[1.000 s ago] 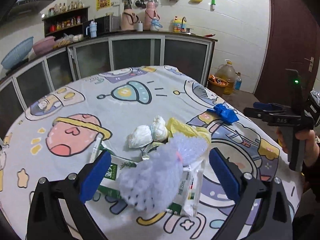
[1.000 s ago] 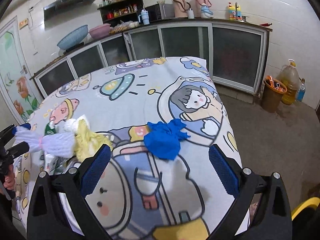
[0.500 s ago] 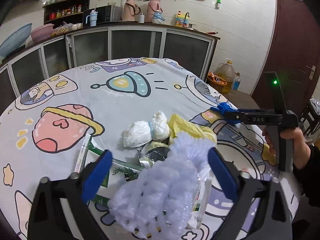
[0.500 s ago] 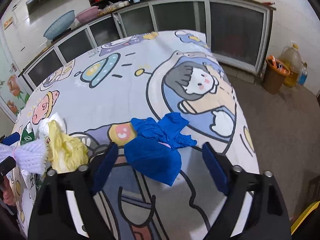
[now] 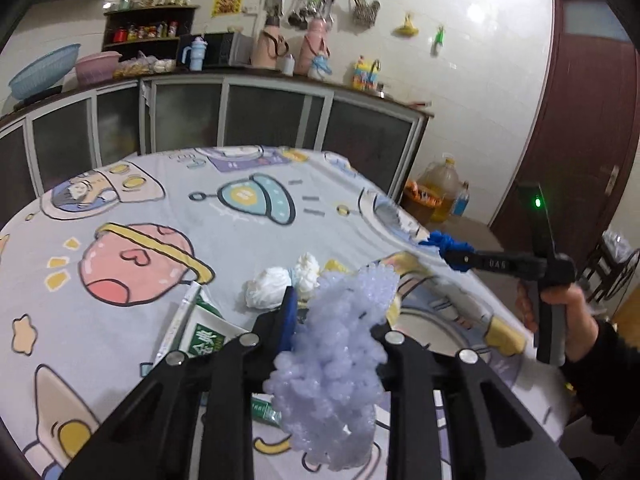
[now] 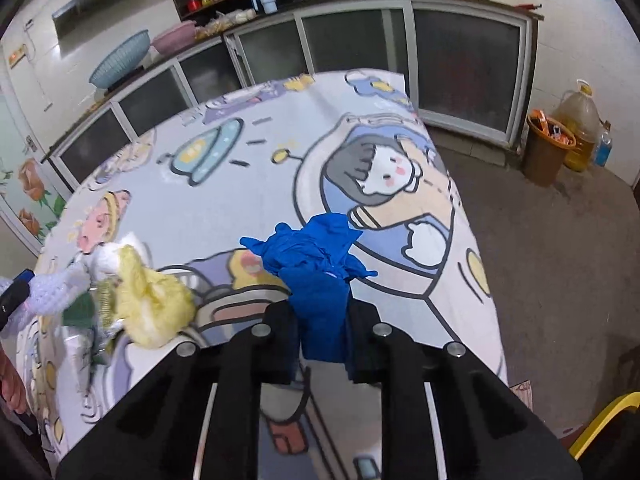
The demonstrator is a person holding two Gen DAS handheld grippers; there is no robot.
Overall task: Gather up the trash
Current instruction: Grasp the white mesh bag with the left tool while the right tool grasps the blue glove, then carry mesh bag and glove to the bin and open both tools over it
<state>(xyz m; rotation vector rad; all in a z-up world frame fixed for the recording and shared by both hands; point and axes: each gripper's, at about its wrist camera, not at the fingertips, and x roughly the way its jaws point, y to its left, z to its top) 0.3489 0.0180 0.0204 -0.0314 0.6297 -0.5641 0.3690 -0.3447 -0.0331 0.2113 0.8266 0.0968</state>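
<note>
The left hand-held gripper (image 5: pixel 334 320) is clamped on a lavender foam fruit net (image 5: pixel 336 364), held above the surface (image 5: pixel 120 208). The right hand-held gripper (image 6: pixel 320 332) is closed around a crumpled blue nitrile glove (image 6: pixel 312 264) (far end resting on the cartoon-print cloth). White tissue wads (image 5: pixel 280 284) and a yellow wrapper (image 6: pixel 152 304) are seen lying between.

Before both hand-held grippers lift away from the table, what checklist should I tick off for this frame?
1. Left hand-held gripper shut on the foam net: ok.
2. Right hand-held gripper shut on the blue glove: ok.
3. Glove clear of the tablecloth: cannot tell.
4. Foam net free of the green wrapper: cannot tell.
5. Table trash all collected: not ok; white tissue wads and yellow wad remain.
6. Bin within reach: cannot tell.
</note>
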